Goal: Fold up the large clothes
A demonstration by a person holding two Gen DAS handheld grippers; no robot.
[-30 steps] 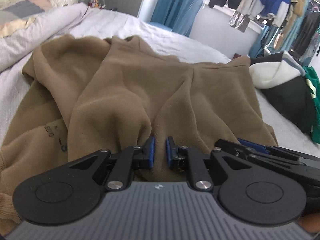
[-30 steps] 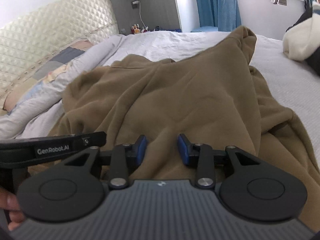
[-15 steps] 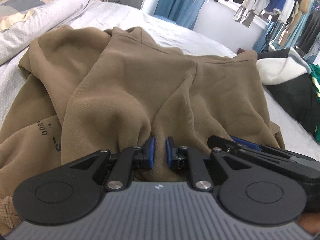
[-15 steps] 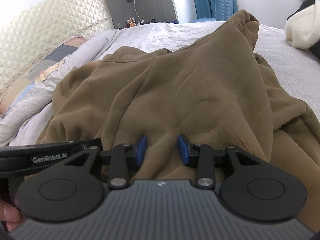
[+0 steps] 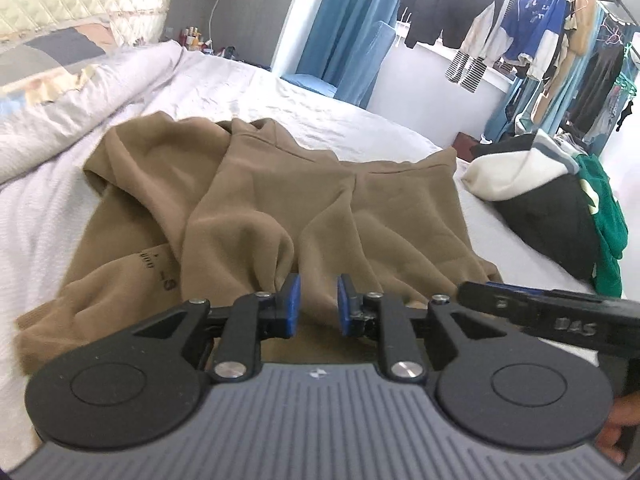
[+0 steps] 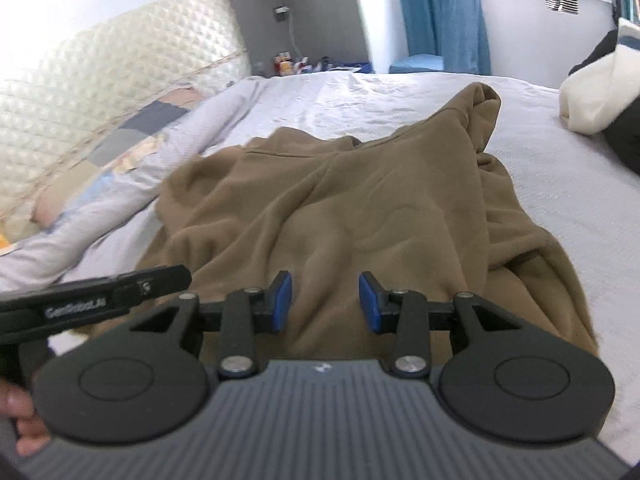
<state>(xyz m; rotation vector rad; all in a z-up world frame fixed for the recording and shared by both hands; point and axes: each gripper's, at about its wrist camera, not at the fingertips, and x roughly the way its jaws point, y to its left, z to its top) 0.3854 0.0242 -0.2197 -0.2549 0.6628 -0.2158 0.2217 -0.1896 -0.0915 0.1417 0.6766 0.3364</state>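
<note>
At the far left a rolled quilt [image 5: 92,92] is seen along the bed [image 5: 320,96]. The brown hoodie [image 5: 280,208] is spread, rumpled, across the middle of the white sheet. The left gripper [image 5: 316,304] is held above its near edge, jaws narrowly parted and just opened further, with no cloth between the pads. The right gripper [image 6: 325,302] is likewise poised, moderately open and empty. A pile of clothes [image 5: 552,208] lies at the right.

left gripper [image 5: 316,304]: fingers just opening, parted, clear | brown sweatshirt [image 5: 280,208]: rumpled on bed [image 5: 48,216]
</note>
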